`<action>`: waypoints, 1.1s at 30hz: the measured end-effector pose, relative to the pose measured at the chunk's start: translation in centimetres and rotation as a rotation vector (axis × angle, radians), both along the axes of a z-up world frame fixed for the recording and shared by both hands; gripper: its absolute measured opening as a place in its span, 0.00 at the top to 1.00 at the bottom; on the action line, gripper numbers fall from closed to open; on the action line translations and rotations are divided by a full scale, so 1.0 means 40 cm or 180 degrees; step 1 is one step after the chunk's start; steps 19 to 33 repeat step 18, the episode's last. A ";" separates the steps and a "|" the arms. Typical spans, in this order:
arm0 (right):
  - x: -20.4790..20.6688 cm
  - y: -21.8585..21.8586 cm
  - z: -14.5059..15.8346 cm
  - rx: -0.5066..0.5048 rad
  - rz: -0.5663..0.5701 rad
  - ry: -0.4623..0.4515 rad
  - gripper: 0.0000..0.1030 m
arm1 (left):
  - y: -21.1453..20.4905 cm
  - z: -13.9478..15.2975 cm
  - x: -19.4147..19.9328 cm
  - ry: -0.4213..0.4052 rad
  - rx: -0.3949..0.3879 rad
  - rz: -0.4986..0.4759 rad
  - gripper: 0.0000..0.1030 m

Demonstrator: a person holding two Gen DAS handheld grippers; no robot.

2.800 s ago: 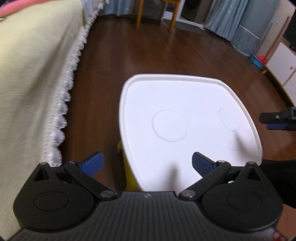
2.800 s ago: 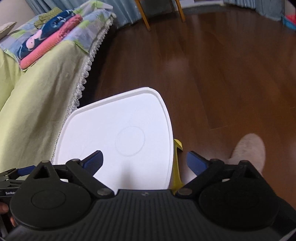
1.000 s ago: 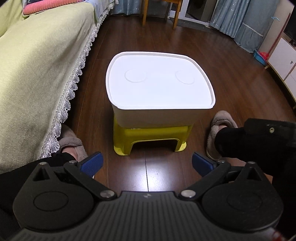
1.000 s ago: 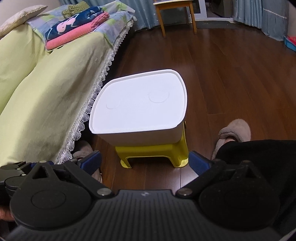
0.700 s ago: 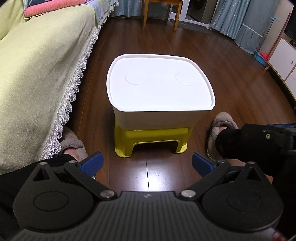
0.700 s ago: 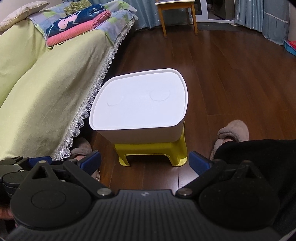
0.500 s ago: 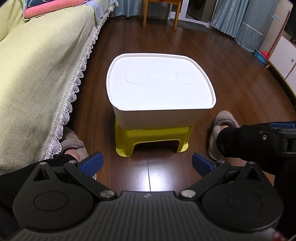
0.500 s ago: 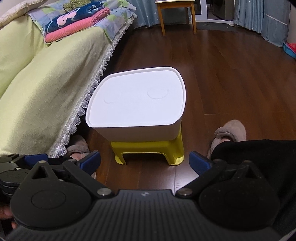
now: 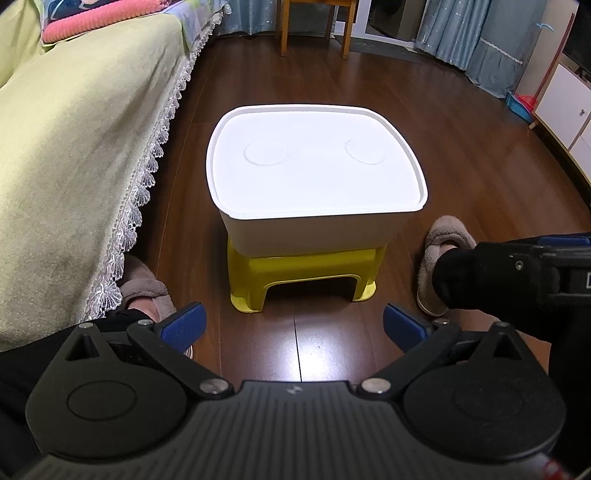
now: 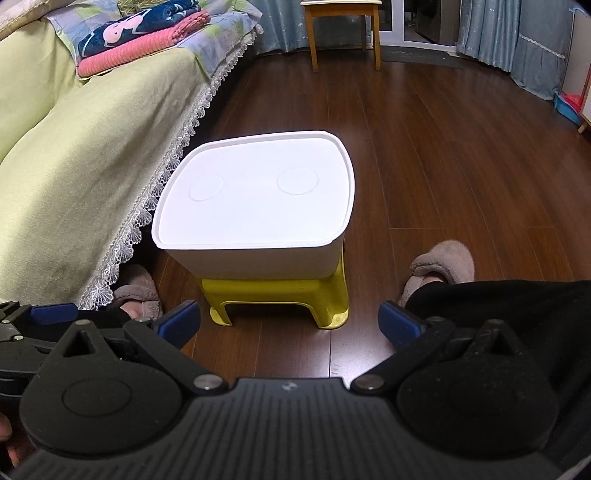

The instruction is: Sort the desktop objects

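A white lidded storage box [image 9: 314, 173] [image 10: 255, 195] rests on a small yellow stool [image 9: 303, 273] [image 10: 277, 295] on the wooden floor. Its lid is bare, with two round embossed circles. My left gripper [image 9: 293, 326] is open, held back from the box and low over the floor, with nothing between its blue-padded fingers. My right gripper [image 10: 290, 325] is open too and holds nothing. Part of the right gripper's body [image 9: 546, 266] shows at the right edge of the left wrist view. No loose desktop objects are visible.
A sofa with a green lace-edged cover [image 9: 74, 155] [image 10: 74, 166] runs along the left, with folded blankets [image 10: 144, 33] on it. The person's slippered feet [image 9: 443, 251] [image 10: 439, 266] flank the stool. A wooden chair [image 10: 343, 29] stands behind; a white cabinet [image 9: 561, 99] is at the right.
Both grippers have drawn back from close above the lid to a spot well short of the box, so the whole box and stool now show. Both stayed open.
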State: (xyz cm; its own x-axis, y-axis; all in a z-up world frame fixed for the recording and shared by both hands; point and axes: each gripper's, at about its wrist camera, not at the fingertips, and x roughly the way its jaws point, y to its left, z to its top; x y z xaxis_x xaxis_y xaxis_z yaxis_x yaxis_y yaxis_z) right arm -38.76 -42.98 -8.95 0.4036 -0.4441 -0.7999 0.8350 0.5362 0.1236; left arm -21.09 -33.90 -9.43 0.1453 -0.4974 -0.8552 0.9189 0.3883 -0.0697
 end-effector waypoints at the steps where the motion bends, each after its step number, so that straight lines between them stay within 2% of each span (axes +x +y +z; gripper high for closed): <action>1: 0.000 0.000 0.001 -0.0002 0.0000 -0.0003 0.01 | 0.000 0.000 0.000 0.0001 -0.0003 0.0000 0.01; 14: -0.006 -0.001 0.047 -0.0164 -0.0052 -0.0078 0.01 | -0.018 0.028 -0.014 -0.0085 -0.0111 -0.0074 0.01; 18: -0.015 0.007 0.082 -0.0300 -0.0107 -0.0136 0.01 | -0.017 0.060 -0.035 -0.0170 -0.0302 -0.0188 0.01; 33: -0.015 0.007 0.082 -0.0300 -0.0107 -0.0136 0.01 | -0.017 0.060 -0.035 -0.0170 -0.0302 -0.0188 0.01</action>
